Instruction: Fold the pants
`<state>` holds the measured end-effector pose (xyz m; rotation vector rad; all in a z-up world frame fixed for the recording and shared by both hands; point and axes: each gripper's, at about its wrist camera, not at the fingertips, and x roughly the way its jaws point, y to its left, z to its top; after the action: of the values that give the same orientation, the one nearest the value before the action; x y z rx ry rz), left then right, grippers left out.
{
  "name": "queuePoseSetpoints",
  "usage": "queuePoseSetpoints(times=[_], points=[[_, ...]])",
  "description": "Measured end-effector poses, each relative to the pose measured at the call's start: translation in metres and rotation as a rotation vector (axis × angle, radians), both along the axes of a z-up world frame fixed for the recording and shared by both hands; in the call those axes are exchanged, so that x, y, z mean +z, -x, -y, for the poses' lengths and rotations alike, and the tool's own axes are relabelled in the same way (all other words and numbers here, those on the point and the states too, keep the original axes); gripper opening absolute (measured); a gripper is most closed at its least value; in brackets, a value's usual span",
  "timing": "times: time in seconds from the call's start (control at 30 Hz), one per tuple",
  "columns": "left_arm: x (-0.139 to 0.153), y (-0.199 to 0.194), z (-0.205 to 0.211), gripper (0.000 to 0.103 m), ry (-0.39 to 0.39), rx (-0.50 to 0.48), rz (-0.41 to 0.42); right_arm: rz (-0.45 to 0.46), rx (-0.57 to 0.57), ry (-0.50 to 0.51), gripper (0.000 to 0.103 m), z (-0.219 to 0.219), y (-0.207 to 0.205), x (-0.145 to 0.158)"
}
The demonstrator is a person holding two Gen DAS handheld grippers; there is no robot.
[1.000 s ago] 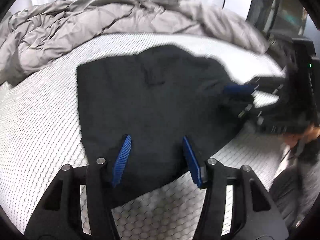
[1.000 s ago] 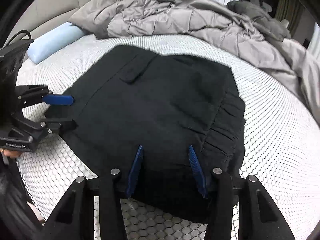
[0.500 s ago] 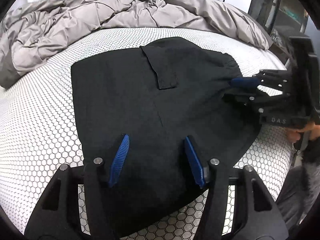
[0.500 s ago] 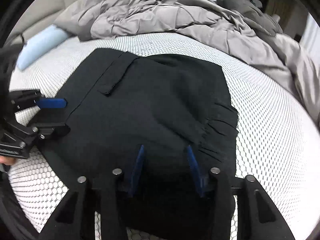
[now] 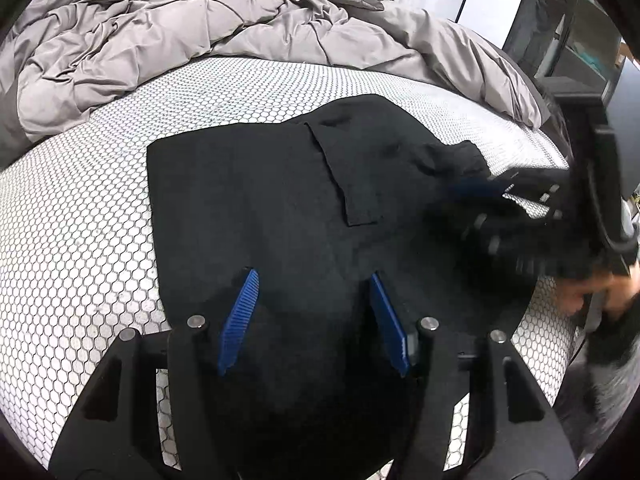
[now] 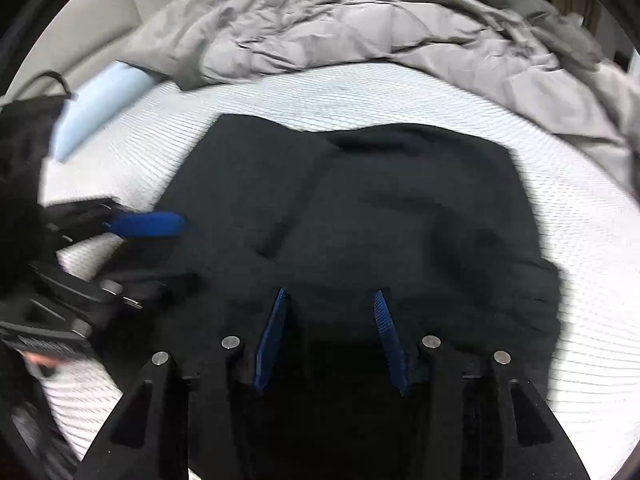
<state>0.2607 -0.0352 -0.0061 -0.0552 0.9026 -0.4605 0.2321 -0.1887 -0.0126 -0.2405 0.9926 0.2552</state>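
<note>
Black pants (image 5: pixel 260 208) lie folded into a squarish block on the white honeycomb mattress (image 5: pixel 80 220), a pocket flap (image 5: pixel 344 176) facing up. My left gripper (image 5: pixel 313 274) hovers low over the near part of the cloth, jaws apart, and black cloth fills the gap between them. Over the near right part of the pants (image 6: pixel 400 220) my right gripper (image 6: pixel 331 291) stands the same way, jaws apart. Neither pair of pads visibly presses on the cloth. Each gripper shows blurred in the other's view, the right gripper (image 5: pixel 480 208) by the rumpled waistband (image 5: pixel 456 156), the left gripper (image 6: pixel 160 252) at the pants' left edge.
A crumpled grey duvet (image 5: pixel 200 40) is heaped along the far side of the bed. A light blue pillow (image 6: pixel 100 108) lies at the far left. The mattress edge drops off at the right, where a person's hand (image 5: pixel 592 292) holds the right gripper. Dark furniture (image 5: pixel 580 40) stands behind.
Both grippers have come forward and a little lower over the pants. The pants' near edge and the mattress once visible between the fingers are now covered by black cloth. The waistband corner looks more rumpled.
</note>
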Motion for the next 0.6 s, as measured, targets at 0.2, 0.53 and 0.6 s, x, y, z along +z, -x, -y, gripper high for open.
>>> queuePoseSetpoints(times=[0.2,0.53,0.6], points=[[0.014,0.001,0.006,0.055,-0.027,0.041,-0.007,0.047,-0.018,0.005,0.039,0.006,0.009,0.007],[-0.003,-0.034,0.003,0.056,-0.043,0.099,-0.046,-0.020,0.052,-0.076,0.049,-0.025,-0.013,-0.010],[-0.004,-0.030,0.001,0.057,-0.042,0.102,-0.046,0.013,-0.051,0.036,0.048,0.001,-0.011,-0.006]])
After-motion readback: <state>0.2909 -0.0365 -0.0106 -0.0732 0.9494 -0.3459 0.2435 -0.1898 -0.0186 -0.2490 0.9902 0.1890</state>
